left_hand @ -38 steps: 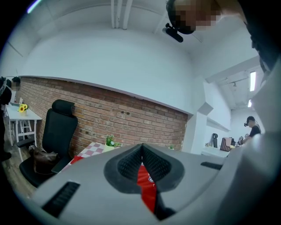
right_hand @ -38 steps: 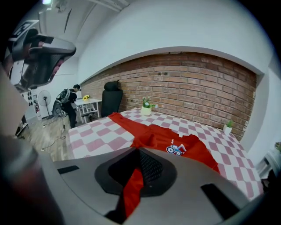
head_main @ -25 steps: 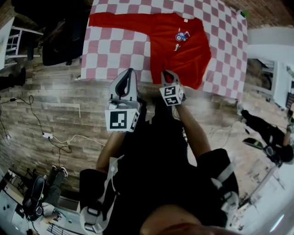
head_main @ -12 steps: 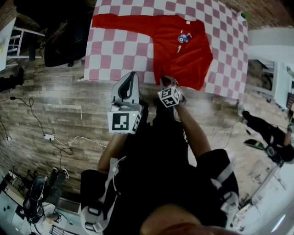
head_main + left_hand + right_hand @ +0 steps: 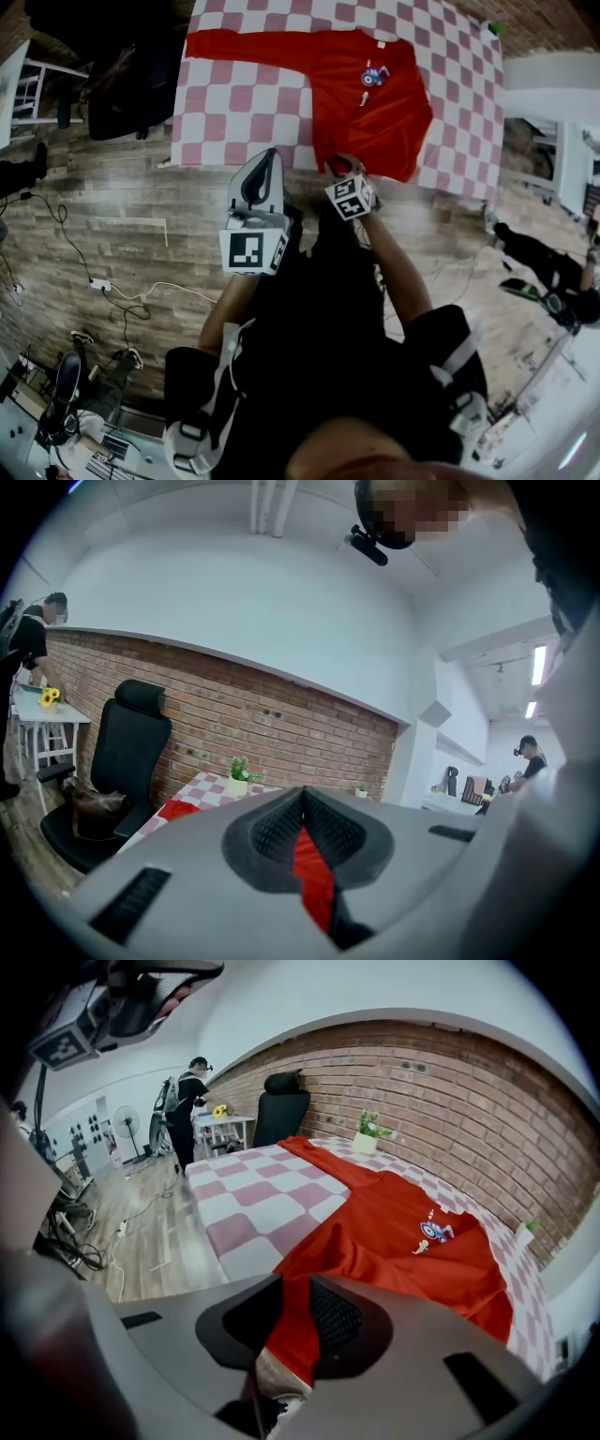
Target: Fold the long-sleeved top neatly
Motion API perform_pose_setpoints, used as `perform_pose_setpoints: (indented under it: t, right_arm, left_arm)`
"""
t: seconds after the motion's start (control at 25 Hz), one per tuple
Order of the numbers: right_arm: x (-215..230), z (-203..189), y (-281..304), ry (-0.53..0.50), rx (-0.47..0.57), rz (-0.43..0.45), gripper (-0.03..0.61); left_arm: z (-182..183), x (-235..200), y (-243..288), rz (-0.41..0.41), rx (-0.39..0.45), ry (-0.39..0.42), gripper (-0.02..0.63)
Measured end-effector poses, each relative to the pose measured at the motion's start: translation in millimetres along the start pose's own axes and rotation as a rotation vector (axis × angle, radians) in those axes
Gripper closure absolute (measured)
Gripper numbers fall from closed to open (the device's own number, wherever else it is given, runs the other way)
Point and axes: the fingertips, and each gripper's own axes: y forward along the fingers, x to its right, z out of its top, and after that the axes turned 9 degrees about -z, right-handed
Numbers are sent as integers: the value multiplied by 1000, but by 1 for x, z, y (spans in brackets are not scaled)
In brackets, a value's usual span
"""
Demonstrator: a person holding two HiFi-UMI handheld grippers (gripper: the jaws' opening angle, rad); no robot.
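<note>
The grey left gripper (image 5: 267,157) has not moved and hangs off the pink-and-white checked table (image 5: 234,103), its jaws together on nothing. The red long-sleeved top (image 5: 375,112) lies spread flat as before. The right gripper (image 5: 339,167) has its jaws just parted, with the top's near hem showing between them.

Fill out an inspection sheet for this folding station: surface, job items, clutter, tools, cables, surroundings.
Surface: table under a red-and-white checked cloth, lying flat.
Job's things: red long-sleeved top spread print side up, one sleeve stretched towards the head view's left, near hem at the table edge.
Clutter: potted plant at the far edge by the wall; second plant at the far corner.
Grippers: left tool shut, nothing seen gripped. Right tool open, its jaws just opened; the top's near hem shows in the gap, pads not pressing on it.
Cables: white power strip with its lead on the floor.
Surroundings: wood floor, brick wall, black office chair.
</note>
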Motion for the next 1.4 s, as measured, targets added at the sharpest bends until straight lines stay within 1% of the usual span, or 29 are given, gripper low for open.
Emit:
perform_pose_setpoints:
  t: [0.08, 0.28, 0.36, 0.48, 0.6, 0.68, 0.84, 1.0, 1.08, 1.24, 1.4]
  right_arm:
    - [3, 8, -10, 42, 18, 4, 508]
    - [25, 37, -41, 209, 91, 1, 509]
    - [37, 52, -55, 260, 141, 3, 522]
    - [56, 74, -78, 307, 219, 0, 551]
    - [80, 96, -100, 350, 303, -10, 566]
    - [97, 112, -114, 377, 369, -2, 569]
    - [132, 142, -143, 376, 490, 23, 570]
    - [154, 165, -167, 302, 585, 62, 569]
    - [161, 168, -172, 279, 596, 92, 570]
    - [175, 180, -182, 290, 620, 157, 570]
    - [178, 201, -187, 295, 642, 205, 571]
  left_arm:
    - [-2, 1, 0, -8, -10, 7, 607]
    - [1, 8, 5, -26, -3, 25, 607]
    - [6, 11, 9, -18, 8, 14, 607]
    - [8, 18, 14, -5, 21, 8, 607]
    - [6, 25, 21, 15, 9, 22, 607]
    - [4, 29, 26, 35, -2, 39, 607]
    - [8, 40, 41, 106, 14, 42, 607]
    - [17, 49, 56, 193, 47, 31, 607]
    - [21, 53, 62, 234, 68, 26, 607]
    - [26, 52, 66, 302, 92, 29, 607]
    - [27, 37, 63, 353, 84, 37, 607]
